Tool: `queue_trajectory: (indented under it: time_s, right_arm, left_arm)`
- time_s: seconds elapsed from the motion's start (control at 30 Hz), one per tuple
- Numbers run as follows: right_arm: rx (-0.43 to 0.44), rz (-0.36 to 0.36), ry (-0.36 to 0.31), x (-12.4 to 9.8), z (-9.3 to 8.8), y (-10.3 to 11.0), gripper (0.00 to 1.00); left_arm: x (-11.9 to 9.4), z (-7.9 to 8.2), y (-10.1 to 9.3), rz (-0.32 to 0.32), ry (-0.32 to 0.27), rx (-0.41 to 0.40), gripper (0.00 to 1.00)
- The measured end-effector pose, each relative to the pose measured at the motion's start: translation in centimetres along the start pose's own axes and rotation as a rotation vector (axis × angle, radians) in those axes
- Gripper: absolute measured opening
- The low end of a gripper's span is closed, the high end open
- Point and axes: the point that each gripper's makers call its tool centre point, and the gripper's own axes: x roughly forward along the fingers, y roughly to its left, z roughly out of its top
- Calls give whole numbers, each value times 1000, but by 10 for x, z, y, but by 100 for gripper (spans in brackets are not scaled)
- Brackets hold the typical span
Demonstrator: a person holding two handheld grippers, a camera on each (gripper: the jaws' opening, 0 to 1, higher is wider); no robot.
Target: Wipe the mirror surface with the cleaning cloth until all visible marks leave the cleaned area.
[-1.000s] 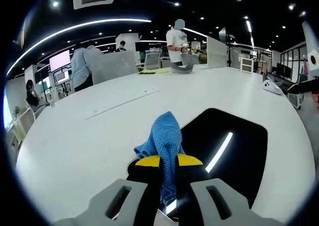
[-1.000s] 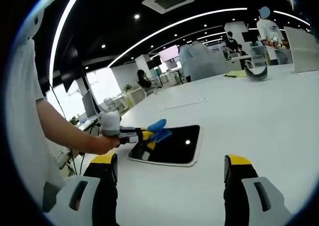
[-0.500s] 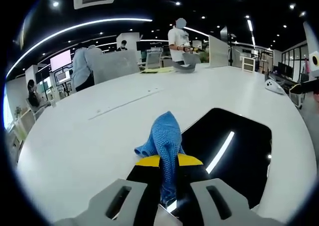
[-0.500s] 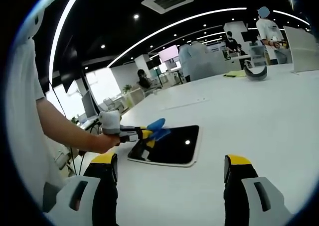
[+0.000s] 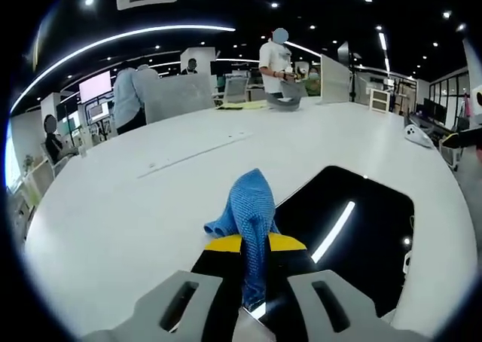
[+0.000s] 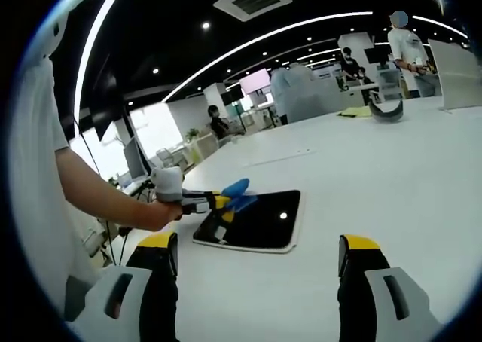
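Note:
A blue cleaning cloth [image 5: 251,206] sticks up from my left gripper [image 5: 254,244], whose yellow-tipped jaws are shut on it. Just beyond and to the right lies the dark mirror [image 5: 354,229] flat on the white table, reflecting ceiling lights. In the right gripper view the mirror [image 6: 260,220] lies ahead on the table, and the left gripper [image 6: 226,201] holds the cloth [image 6: 239,193] over the mirror's left end. My right gripper [image 6: 256,255] stands open above the table, near of the mirror, with nothing between its jaws.
The white table [image 5: 135,199] is wide and bare around the mirror. A grey curved object [image 6: 385,110] and a yellow sheet [image 6: 352,112] lie at its far side. People [image 5: 279,63] stand beyond the table. A person's arm [image 6: 98,199] reaches in from the left.
The left gripper view has shifted slightly, so the mirror sits a little further right and lower. The cloth stays clamped; the right gripper has not moved.

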Motion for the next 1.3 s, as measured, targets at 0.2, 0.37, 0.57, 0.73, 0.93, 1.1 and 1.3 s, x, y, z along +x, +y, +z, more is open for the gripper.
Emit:
queue_trajectory:
  time_s: [0.2,0.37,0.57,0.73,0.93,1.1,1.3]
  right_arm:
    - [-2,3,3,0,-1,1,87]
    - [-6,-2,2,-2,0,0,87]
    - [-7,1,-5,-1,1,1,87]
    - [-21,8,-8,0,2,3,86]
    - [-21,13,-10,1,3,5,86]
    - [-24,16,-11,0,3,6,86]
    - [-23,14,-16,0,4,6,86]
  left_arm:
    - [0,0,0,-2,2,2,8]
    - [0,-1,0,8,0,-2,8]
    - [-6,-3,-1,19,-7,-23,8]
    - [-11,-5,-3,8,-8,-6,8]
    - [-14,-7,-4,11,-5,1,8]
    - [-18,-9,-6,10,-5,3,8]
    - [-23,-13,-7,12,-5,-3,8]
